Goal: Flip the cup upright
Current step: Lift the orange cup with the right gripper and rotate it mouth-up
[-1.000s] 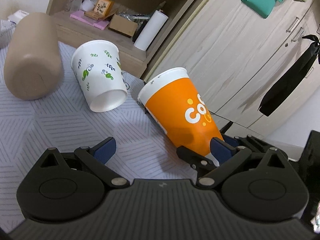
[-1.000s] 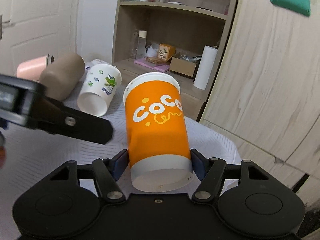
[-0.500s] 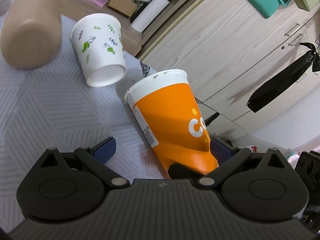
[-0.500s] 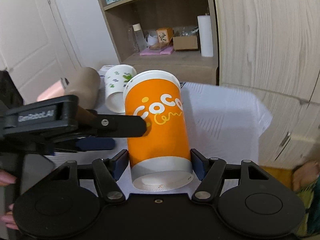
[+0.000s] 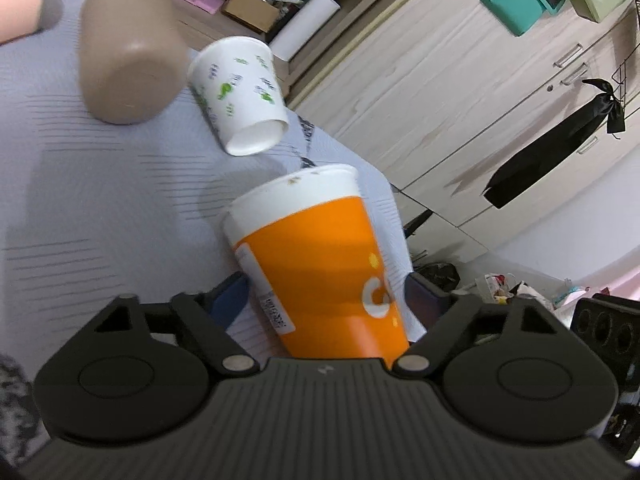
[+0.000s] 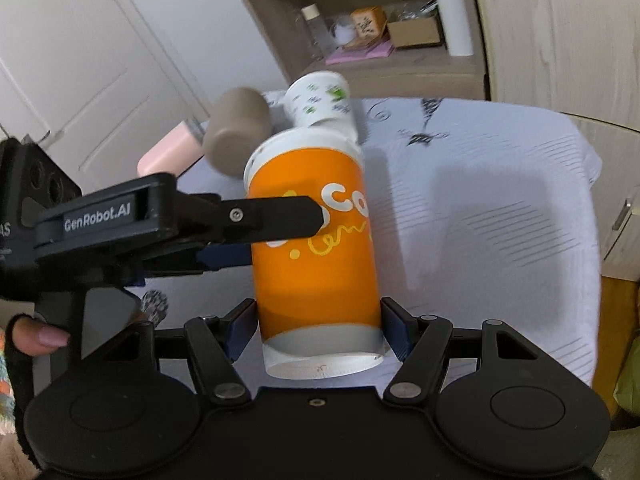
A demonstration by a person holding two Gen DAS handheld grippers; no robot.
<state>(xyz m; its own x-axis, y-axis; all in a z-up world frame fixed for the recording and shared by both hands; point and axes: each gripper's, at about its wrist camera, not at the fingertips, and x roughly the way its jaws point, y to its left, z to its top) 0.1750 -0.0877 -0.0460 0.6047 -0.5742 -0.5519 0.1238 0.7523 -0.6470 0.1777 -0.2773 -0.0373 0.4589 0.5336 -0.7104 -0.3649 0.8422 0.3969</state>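
Note:
The orange paper cup (image 6: 316, 256) with white lettering is held above the bed, its white base toward the right wrist camera. My right gripper (image 6: 318, 330) is shut on the cup near its base. My left gripper (image 5: 326, 298) is open, its fingers either side of the cup (image 5: 320, 264); the left finger pad stands a little apart from it. In the right wrist view the left gripper's finger (image 6: 276, 222) crosses the cup's side from the left.
A white cup with green leaf print (image 5: 240, 92) and a tan cylinder (image 5: 128, 48) lie on their sides on the grey bedspread (image 5: 100, 208). A pink cylinder (image 6: 168, 156) lies farther left. Wooden shelves (image 6: 400, 20) and cupboards (image 5: 460, 92) stand behind.
The right gripper has swung the orange cup round over the bed. The left gripper has closed in around the cup's side, which now sits between its open fingers.

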